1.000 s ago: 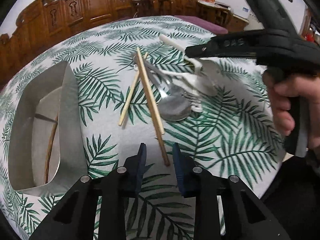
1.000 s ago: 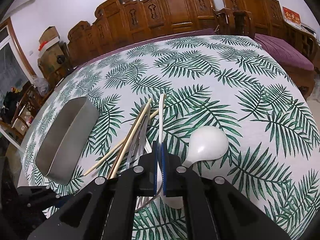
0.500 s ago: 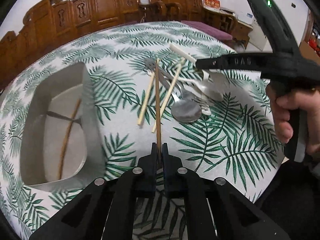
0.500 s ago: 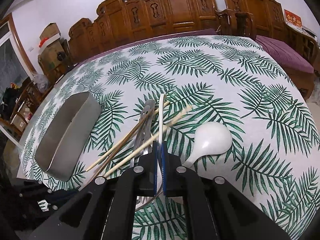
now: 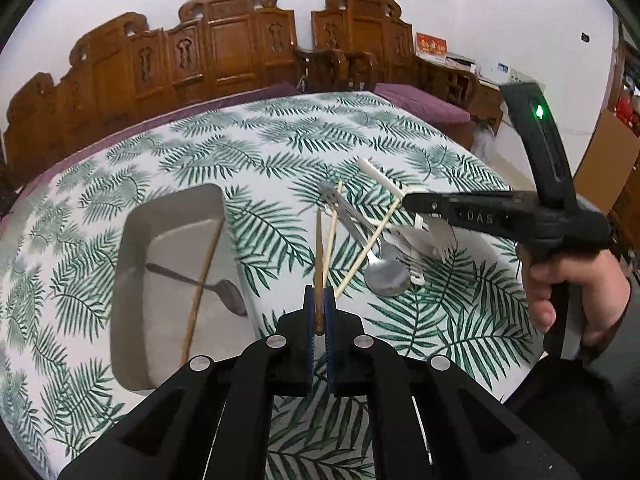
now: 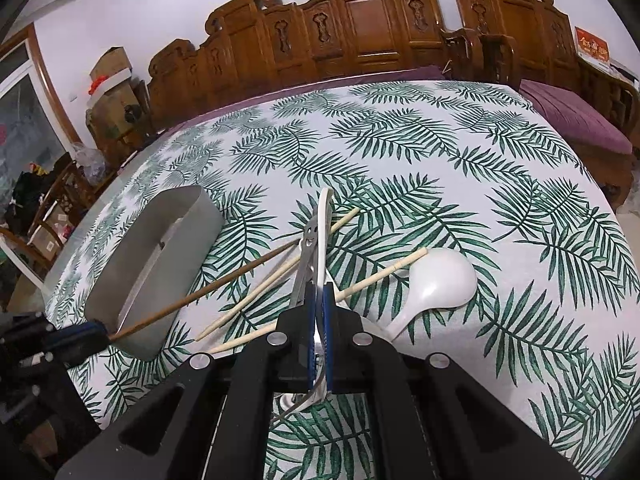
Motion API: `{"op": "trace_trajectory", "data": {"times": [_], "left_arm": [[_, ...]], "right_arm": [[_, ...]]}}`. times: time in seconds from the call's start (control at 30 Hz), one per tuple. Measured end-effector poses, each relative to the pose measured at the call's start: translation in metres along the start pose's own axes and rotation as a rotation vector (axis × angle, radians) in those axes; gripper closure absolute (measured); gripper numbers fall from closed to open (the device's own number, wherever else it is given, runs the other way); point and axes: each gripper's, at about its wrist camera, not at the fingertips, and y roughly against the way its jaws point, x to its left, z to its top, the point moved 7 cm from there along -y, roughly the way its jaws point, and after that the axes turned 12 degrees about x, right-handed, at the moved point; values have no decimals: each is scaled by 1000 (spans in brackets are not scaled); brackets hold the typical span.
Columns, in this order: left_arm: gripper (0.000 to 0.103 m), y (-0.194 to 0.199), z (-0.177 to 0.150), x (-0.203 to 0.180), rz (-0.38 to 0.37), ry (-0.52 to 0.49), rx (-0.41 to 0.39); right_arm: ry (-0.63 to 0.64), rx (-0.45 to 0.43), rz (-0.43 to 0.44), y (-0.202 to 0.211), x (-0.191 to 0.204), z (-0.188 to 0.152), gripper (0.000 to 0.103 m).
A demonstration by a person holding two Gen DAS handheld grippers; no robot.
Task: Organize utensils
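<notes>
I see the worktop (image 6: 460,168) covered in white cloth printed with green palm fronds. My tongs (image 5: 319,320) are black with blue pads, and they hold a dark brown chopstick (image 5: 319,252). The tray (image 6: 132,280) is plain grey metal. Two pale cream chopsticks (image 6: 256,296) lie beside a white ladle (image 6: 440,280) and silver spoon (image 5: 386,276). The chairs (image 6: 360,20) behind are reddish-brown carved wood.

A table covered by a white cloth printed with green palm leaves (image 6: 440,152) fills the near view. Along the far wall stand carved wooden chairs (image 6: 360,28) with purple seat cushions (image 6: 576,116). Cardboard boxes (image 6: 108,92) are stacked at far left. A red sign (image 5: 431,46) sits at far right.
</notes>
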Motion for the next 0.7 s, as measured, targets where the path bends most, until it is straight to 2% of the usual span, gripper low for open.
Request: {"op": "trace_trajectory", "data": {"times": [0.03, 0.3, 0.4, 0.5, 0.6, 0.7], "left_arm": [[103, 2, 1, 1, -3, 2, -7], [103, 16, 12, 0, -5, -10, -40], [103, 7, 19, -1, -2, -21, -9], [103, -8, 30, -1, -30, -35, 50], [103, -32, 45, 2, -12, -59, 130], [101, -49, 59, -1, 15, -107, 177]], "right_arm": [[3, -1, 1, 0, 1, 0, 99], [12, -7, 10, 2, 5, 1, 99], [12, -6, 10, 2, 5, 1, 98], [11, -12, 13, 4, 5, 2, 98], [0, -25, 23, 8, 1, 3, 98], [-14, -38, 35, 13, -5, 5, 98]]}}
